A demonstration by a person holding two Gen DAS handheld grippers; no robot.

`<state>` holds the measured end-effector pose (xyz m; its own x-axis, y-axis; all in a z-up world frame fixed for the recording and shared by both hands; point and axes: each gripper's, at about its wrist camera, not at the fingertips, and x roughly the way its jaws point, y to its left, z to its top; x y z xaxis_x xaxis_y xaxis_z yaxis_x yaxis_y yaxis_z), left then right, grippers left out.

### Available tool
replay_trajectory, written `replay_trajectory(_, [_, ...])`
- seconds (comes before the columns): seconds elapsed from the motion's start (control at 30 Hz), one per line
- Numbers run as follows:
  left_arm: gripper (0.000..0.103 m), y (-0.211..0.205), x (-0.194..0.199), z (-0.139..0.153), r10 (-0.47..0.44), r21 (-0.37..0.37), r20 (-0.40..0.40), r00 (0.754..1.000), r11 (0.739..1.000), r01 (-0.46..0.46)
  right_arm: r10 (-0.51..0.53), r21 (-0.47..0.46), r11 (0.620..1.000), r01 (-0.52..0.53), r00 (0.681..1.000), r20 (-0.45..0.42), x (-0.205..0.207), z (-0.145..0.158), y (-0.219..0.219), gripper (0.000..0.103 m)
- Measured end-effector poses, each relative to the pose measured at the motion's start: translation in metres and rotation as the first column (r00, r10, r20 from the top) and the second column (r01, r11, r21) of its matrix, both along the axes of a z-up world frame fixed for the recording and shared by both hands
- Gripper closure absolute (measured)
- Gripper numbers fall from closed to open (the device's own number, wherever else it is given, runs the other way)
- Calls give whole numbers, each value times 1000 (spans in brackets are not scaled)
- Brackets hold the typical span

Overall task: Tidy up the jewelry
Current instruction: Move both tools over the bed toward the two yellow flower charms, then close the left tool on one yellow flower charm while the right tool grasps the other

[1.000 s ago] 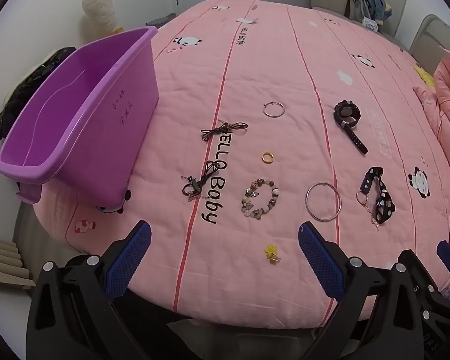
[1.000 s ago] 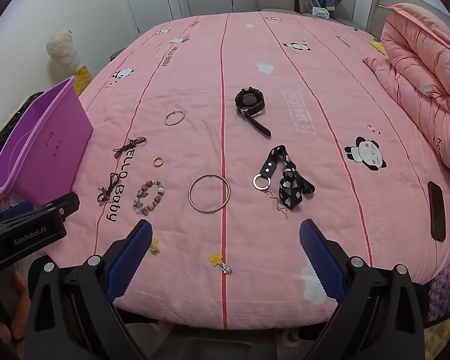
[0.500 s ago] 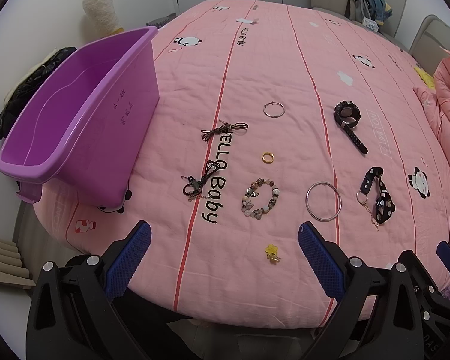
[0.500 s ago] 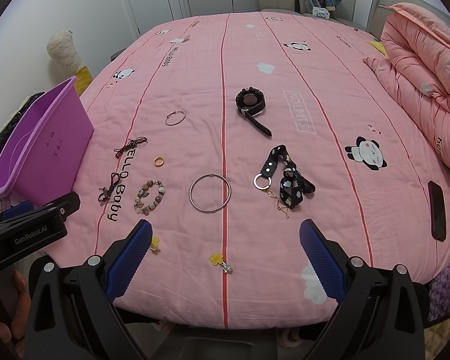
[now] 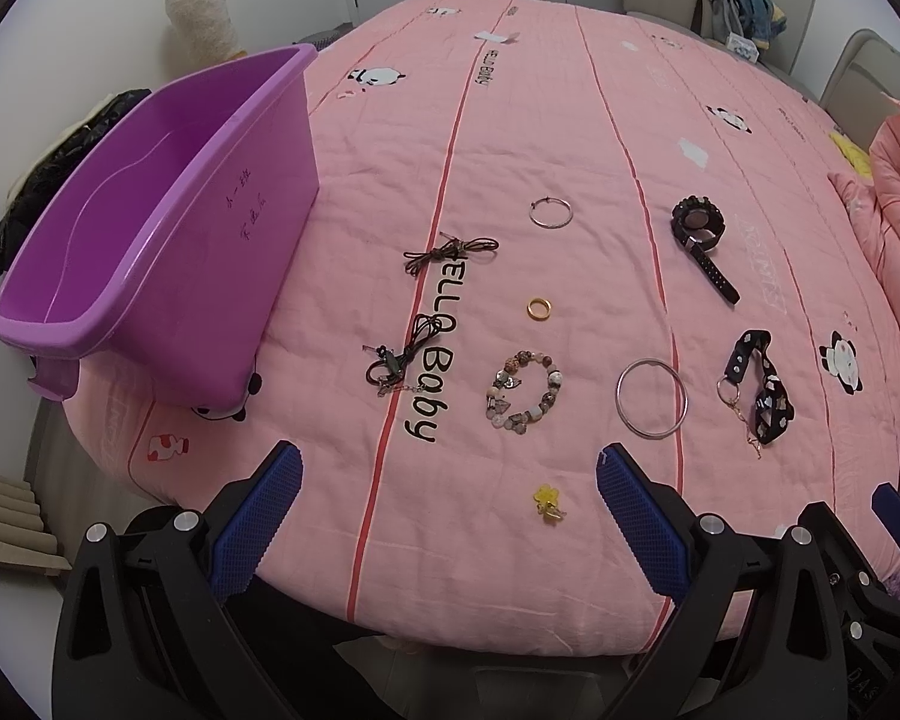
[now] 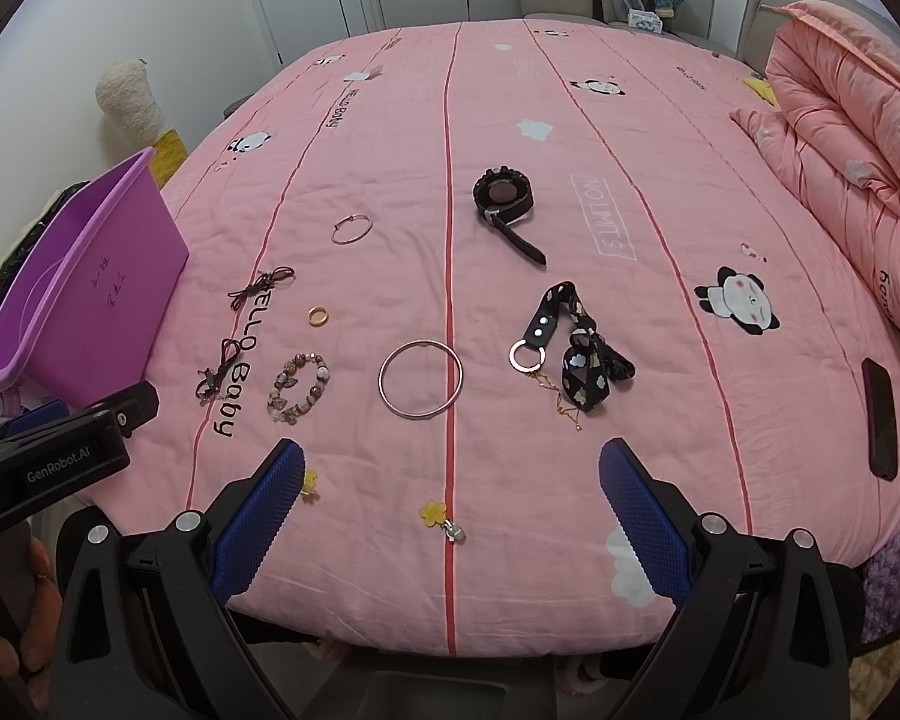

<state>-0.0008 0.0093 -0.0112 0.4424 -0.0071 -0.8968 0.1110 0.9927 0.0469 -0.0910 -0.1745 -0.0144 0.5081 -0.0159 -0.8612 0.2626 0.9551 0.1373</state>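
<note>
Both tools hang wide open and empty over the near edge of the pink bed, with jewelry spread across the quilt and nothing yet in the purple bin, which sits at the bed's left edge.

Your left tool touches nothing; the yellow flower charm lies between its blue fingers in view, with the beaded bracelet just beyond. Your right tool is likewise released and clear of the quilt, and a second flower charm lies between its tips, the large silver bangle farther on.

The step in hand looks like a first pick. Start with the piece nearest the bin side, likely the bracelet or the dark cord necklace, and come straight down so one finger slides under the strand rather than pressing it into the soft quilt. Close on a bead cluster, not a loose loop. Leave the gold ring, the thin hoop, the black watch and the patterned strap for later. Lift clear before swinging to the bin.
</note>
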Motion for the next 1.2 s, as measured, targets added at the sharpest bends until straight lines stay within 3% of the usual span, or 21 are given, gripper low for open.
replay_trajectory(0.43, [6,33,-8,-64,-6,16,-44,999,1000,7,37,85,996,-32,998,-57,-14,-67,-22,9])
replay_trajectory(0.6, [6,19,-17,-92,-68,-19,-66,996,998,67,82,85,994,-73,991,-107,-16,-100,-15,9])
replay_trajectory(0.8, [6,-7,-23,-115,-162,-6,-58,985,987,162,117,53,992,-111,985,-128,-11,-125,-7,9])
replay_trajectory(1.2, [6,-21,-8,-145,-173,-13,-88,981,985,173,142,34,990,-139,979,-145,5,-151,-6,9])
